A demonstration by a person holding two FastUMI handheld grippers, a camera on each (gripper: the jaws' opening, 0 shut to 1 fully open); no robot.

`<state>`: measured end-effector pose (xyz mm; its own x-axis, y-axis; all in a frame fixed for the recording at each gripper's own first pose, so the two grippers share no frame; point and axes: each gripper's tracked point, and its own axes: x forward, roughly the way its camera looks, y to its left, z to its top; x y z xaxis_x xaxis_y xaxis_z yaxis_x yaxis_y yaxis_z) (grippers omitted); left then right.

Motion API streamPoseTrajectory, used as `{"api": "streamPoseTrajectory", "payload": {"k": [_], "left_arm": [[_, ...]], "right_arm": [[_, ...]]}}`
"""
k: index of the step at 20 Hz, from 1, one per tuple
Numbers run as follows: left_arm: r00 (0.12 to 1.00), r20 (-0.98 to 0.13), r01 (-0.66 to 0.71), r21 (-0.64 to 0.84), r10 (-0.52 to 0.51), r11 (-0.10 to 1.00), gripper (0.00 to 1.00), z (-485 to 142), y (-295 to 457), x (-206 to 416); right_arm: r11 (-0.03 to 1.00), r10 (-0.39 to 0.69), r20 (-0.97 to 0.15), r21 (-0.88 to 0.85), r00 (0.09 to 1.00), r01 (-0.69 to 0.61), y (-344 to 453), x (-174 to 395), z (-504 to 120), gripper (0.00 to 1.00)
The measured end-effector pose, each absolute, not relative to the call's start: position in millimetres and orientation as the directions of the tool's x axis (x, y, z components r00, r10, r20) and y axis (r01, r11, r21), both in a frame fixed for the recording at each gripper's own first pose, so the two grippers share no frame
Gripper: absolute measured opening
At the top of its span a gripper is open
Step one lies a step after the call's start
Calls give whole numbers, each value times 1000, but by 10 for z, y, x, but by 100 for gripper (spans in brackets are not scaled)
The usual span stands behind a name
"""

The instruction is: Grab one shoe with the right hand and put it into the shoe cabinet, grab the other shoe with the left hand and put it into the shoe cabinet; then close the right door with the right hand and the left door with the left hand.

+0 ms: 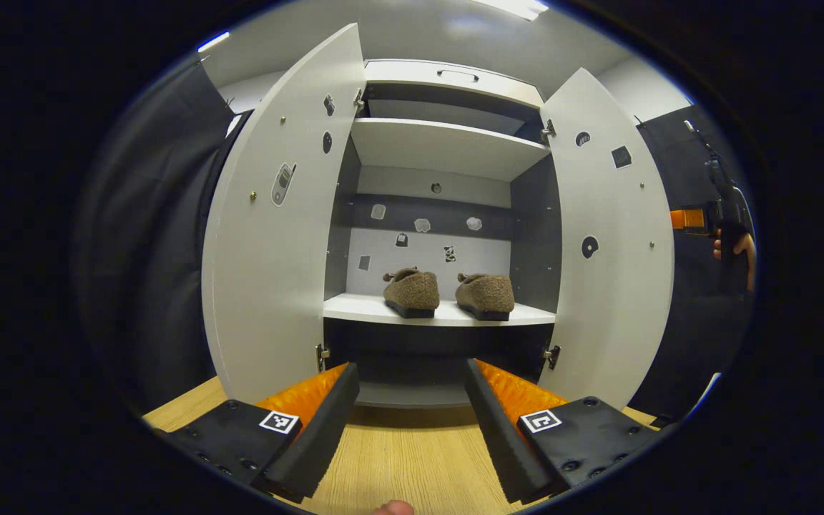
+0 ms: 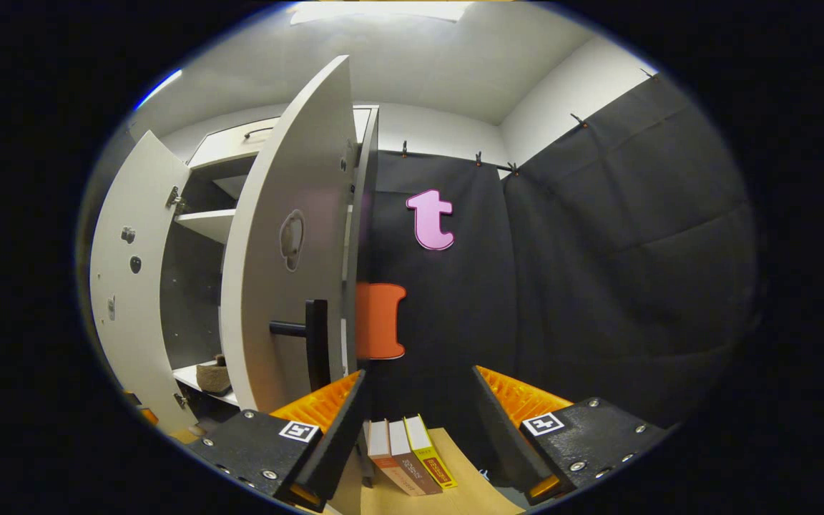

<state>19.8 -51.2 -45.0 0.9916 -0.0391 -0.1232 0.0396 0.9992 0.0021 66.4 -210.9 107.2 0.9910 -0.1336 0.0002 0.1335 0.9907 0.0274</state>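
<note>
On middle shelf (image 1: 376, 309), two shoes (image 1: 412, 292); doors (image 1: 269, 236) open

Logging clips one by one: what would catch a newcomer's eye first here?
Two shoes sit side by side on a shelf of the cabinet, both doors wide open. The right door, with its handle, stands just ahead of the open right claw. Books stand below that claw.

Shelf (image 1: 376, 309) w/ 2 shoes (image 1: 412, 292) side by side.
</note>
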Motion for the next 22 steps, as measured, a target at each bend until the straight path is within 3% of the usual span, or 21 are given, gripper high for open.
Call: {"api": "streamPoseTrajectory", "payload": {"k": [6,17,20,21,22], "left_arm": [[991,-128,37,-3,-37,999,97,-462,-455,156],[992,-124,8,-3,-8,1000,96,-448,-261,150],[992,-122,10,0,-10,1000,96,-430,-249,147],[993,-121,6,2,-6,1000,99,-433,-235,139],[992,-122,6,1,-6,1000,97,-438,-228,143]], "right_arm": [[999,-16,-3,39,1000,16,-1483,683,1080,88],[991,103,11,80,995,-103,-755,921,1057,88],[984,145,8,100,989,-145,-549,1008,1056,91],[982,157,7,103,988,-157,-477,1035,1048,97],[980,171,3,105,985,-171,-397,1066,1025,91]]}}
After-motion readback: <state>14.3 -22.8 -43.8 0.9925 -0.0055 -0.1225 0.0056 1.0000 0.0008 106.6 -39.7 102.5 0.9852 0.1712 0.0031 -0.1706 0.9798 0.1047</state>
